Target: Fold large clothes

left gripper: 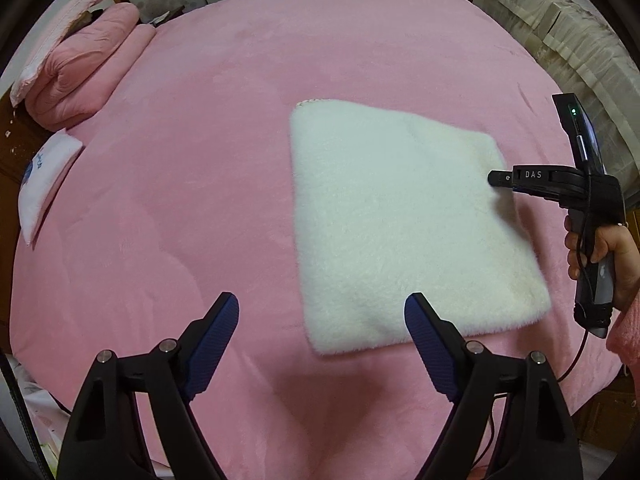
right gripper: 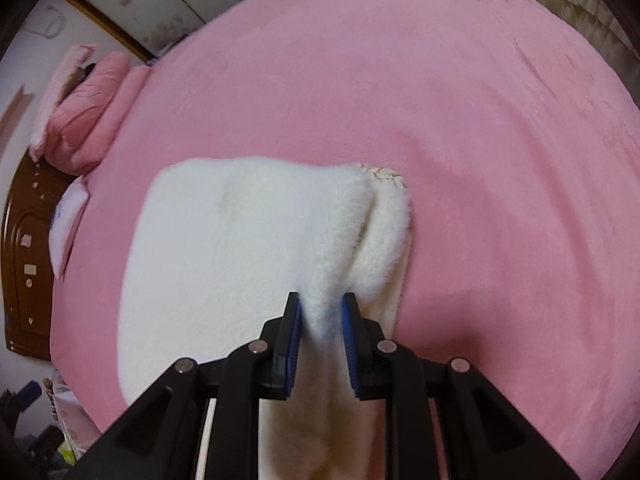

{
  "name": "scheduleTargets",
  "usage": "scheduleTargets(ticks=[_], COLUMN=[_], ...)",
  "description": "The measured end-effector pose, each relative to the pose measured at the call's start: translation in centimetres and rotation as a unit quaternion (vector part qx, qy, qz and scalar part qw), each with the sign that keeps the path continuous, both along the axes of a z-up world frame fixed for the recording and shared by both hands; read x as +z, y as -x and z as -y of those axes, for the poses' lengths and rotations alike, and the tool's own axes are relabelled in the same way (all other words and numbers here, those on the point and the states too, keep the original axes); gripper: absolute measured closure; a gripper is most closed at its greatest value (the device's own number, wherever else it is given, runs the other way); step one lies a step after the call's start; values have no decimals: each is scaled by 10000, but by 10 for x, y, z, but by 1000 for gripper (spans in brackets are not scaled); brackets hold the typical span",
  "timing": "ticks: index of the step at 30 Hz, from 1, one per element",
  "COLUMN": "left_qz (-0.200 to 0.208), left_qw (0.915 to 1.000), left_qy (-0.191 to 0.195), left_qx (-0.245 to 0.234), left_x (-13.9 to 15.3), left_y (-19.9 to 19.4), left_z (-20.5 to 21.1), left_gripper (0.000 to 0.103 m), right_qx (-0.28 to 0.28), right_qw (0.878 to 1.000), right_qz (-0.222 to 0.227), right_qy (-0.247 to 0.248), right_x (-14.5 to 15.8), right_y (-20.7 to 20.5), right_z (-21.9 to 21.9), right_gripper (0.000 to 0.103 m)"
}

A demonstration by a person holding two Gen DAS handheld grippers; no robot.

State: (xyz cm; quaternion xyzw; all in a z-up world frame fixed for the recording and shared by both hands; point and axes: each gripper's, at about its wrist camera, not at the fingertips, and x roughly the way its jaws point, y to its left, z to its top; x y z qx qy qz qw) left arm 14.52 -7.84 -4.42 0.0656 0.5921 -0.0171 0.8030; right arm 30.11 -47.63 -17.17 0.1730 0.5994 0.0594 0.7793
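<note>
Blue-padded jaws of my left gripper [left gripper: 322,308] stand wide apart over bare pink plush bedspread [left gripper: 200,160], gripping nothing. My right gripper [right gripper: 322,308] pinches a raised ridge of the folded white fleece garment [right gripper: 224,240], which lies flat mid-bed. Farther off, folded pink quilts [left gripper: 80,76] rest by the headboard.

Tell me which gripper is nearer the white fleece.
Right. The right gripper pinches an edge of the white fleece; the left gripper hangs open above the pink bedspread, beside it.
</note>
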Motion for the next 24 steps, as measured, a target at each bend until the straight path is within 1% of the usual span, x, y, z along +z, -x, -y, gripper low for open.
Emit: scheduleTargets(ticks=[2,4,5,6,7,9,10,11,12,14,15,16,17,18,19,20,21,22,24], left_qz=[-48,-137,-218,-345,-441,-707,-846,-901,-927,-1040,-1227,-1390,-1549,-1686,-1747,-1830,-1927,-2027,-2088], left_qw=[9999,9988,9979,9965,9958,9947,9939,9934,9928,9900,9868,9845,9823,9799,9785,9766,9750,9727,9699], left_qy=[146,457,606,754,792,740,700,708,753,951,1052,1057,1032,1039,1060,1080,1045,1069,1227], left_qx=[-22,-55,-78,-100,-101,-67,-72,-86,-102,-29,72,138,195,250,283,317,357,371,241], left_x=[-2,-4,-8,-15,-21,-37,-46,-52,-57,-69,-80,-89,-100,-112,-120,-127,-134,-141,-147], left_y=[-6,-11,-15,-19,-22,-29,-33,-34,-35,-38,-39,-38,-37,-35,-33,-30,-28,-26,-24], left_z=[2,4,3,4,6,11,9,6,6,4,1,0,-2,-5,-8,-11,-15,-20,-27], left_gripper=[20,29,36,42,46,69,75,82,83,83,83,83,83,83,84,90,97,99,102], right_qx=[-244,-403,-426,-406,-375,-294,-248,-142,12,416,663,855,944,928,948,761,500,272,54], right_qw=[9997,9981,9970,9964,9964,9968,9968,9965,9956,9929,9910,9897,9905,9920,9931,9952,9966,9971,9973], right_qz=[72,395,585,720,760,642,533,389,277,228,191,88,-47,-124,-219,-328,-459,-614,-718], right_qy=[45,258,289,195,49,-374,-546,-722,-893,-1087,-1145,-1141,-1000,-842,-660,-513,-465,-346,-140], right_x=[7,25,35,43,46,43,40,34,29,24,20,14,5,-5,-14,-25,-35,-44,-51], right_y=[4,15,23,31,40,56,62,70,78,88,93,96,98,103,106,109,114,120,130], right_z=[2,8,8,7,9,4,-1,-9,-20,-46,-61,-73,-82,-80,-81,-76,-68,-58,-46], right_gripper=[79,78,78,78,78,78,78,78,78,85,87,87,88,92,103,103,103,103,103])
